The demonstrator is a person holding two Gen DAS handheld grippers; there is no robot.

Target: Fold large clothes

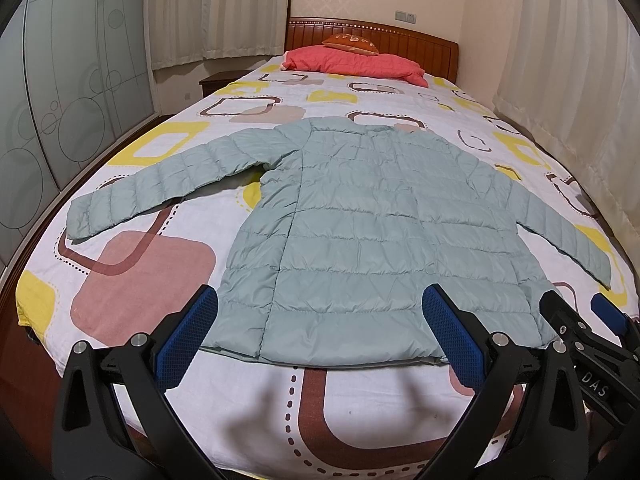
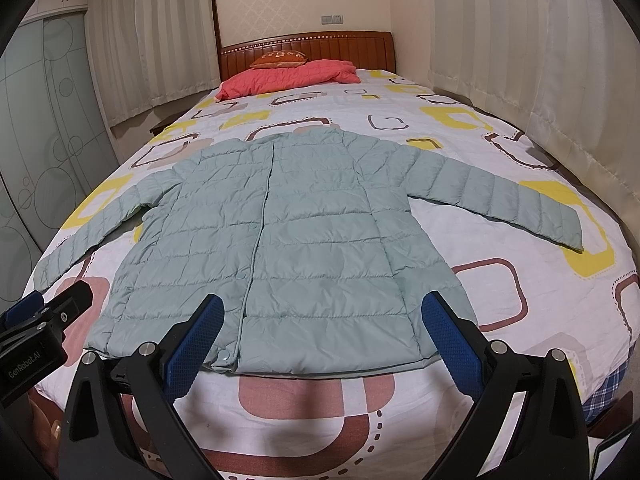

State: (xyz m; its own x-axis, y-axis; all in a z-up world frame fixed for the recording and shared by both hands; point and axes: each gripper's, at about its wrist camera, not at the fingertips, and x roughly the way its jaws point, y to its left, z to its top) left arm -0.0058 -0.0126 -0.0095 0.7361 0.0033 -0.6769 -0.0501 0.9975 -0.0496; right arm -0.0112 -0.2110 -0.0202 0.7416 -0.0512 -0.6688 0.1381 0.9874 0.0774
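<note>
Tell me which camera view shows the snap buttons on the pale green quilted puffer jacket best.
The right wrist view. There the pale green quilted puffer jacket shows its front placket near the middle of the frame, with snap buttons visible down to the hem. The left wrist view shows the placket seam at a slant, with no snaps distinguishable.

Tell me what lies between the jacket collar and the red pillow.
Only bare patterned bedsheet separates the jacket from the red pillow, shown in both wrist views.
</note>
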